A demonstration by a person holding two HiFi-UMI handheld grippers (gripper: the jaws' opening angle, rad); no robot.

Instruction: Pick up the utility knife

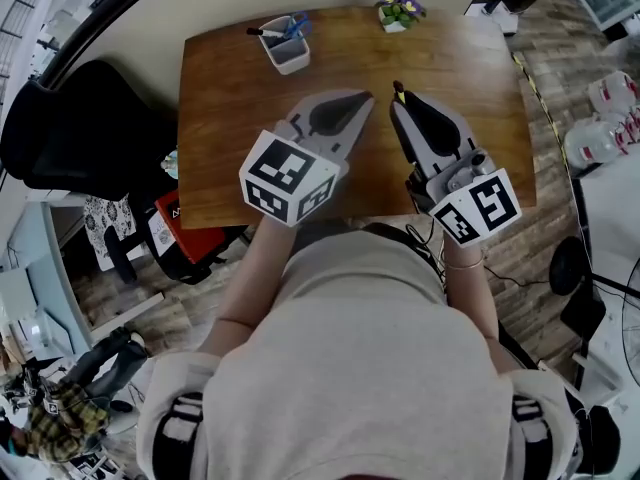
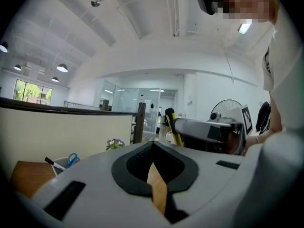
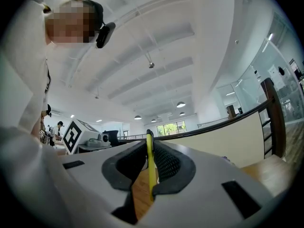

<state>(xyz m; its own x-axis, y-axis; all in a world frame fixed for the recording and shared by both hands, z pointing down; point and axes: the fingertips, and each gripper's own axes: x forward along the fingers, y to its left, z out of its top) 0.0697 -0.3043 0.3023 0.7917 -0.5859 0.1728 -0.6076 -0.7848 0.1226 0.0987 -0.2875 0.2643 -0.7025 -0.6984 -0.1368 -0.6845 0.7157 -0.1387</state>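
Both tongs we hold level over the brown wooden table [image 1: 230, 108] in a bright room with plank floor [image 1: 555, 38], the left gripper [image 1: 362, 99] closed with nothing between its jaws, the right gripper [image 1: 398, 105] clamped on the thin yellow utility knife [image 3: 150, 163], which sticks out past its tips, beside the left gripper.

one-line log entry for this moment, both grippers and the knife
right gripper: shut on utility knife | left gripper: shut, empty | table: pen cup, flower pot
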